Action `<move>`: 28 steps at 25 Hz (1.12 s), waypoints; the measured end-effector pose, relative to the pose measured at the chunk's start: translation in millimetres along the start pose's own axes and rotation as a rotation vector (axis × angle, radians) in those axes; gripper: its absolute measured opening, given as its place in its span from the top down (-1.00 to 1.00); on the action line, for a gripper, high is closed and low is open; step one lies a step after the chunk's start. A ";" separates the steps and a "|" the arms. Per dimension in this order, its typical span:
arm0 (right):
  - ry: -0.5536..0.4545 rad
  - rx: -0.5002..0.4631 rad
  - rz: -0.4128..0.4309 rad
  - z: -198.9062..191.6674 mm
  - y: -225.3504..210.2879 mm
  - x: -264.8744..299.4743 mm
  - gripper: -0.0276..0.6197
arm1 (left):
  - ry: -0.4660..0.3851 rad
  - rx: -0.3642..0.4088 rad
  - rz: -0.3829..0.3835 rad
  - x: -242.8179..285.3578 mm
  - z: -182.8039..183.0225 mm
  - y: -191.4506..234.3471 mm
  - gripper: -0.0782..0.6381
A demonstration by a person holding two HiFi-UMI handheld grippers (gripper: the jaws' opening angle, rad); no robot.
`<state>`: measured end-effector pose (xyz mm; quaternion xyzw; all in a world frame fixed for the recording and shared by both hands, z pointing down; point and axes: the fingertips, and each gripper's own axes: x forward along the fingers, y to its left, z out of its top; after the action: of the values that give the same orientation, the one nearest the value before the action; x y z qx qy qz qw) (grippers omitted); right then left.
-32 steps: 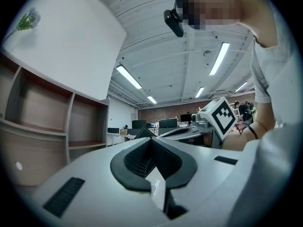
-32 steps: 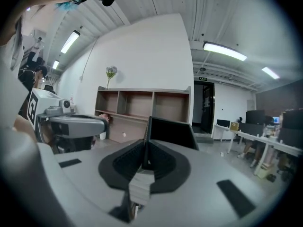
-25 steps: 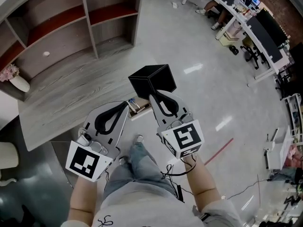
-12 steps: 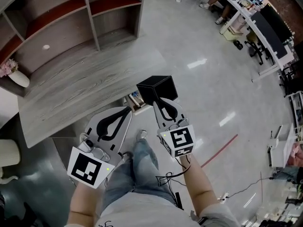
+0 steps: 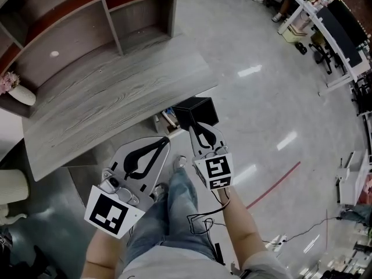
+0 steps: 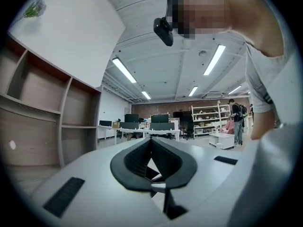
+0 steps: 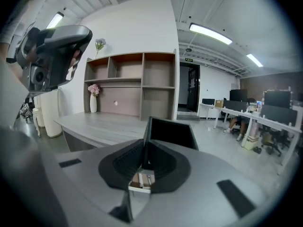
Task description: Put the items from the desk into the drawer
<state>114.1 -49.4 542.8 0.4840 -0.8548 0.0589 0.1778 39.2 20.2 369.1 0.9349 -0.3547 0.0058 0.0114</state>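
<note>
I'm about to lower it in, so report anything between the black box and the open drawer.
Nothing visible stands between them. The right gripper holds the black box by one wall beside the open drawer, just off the desk edge; the box hides part of the drawer.

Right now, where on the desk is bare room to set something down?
The desk top is bare from the shelf unit to its front edge; only the vase stands at its far left corner. The drawer below holds things.
</note>
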 end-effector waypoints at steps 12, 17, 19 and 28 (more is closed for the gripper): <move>0.076 -0.009 0.009 -51.3 -2.2 41.5 0.77 | 0.027 0.005 -0.005 15.5 -13.4 2.3 0.76; 0.105 -0.020 0.016 -65.1 -2.7 58.6 0.77 | 0.054 0.004 -0.004 19.8 -22.9 6.7 0.76; 0.112 -0.024 0.018 -68.9 -3.1 64.9 0.77 | 0.060 0.002 -0.002 22.2 -25.9 9.3 0.76; 0.180 -0.066 0.016 -89.1 -10.1 86.9 0.77 | 0.077 0.000 0.006 36.2 -32.3 16.7 0.76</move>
<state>104.0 -100.4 656.3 0.4637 -0.8408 0.0754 0.2690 55.2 -15.5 402.3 0.9329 -0.3569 0.0418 0.0249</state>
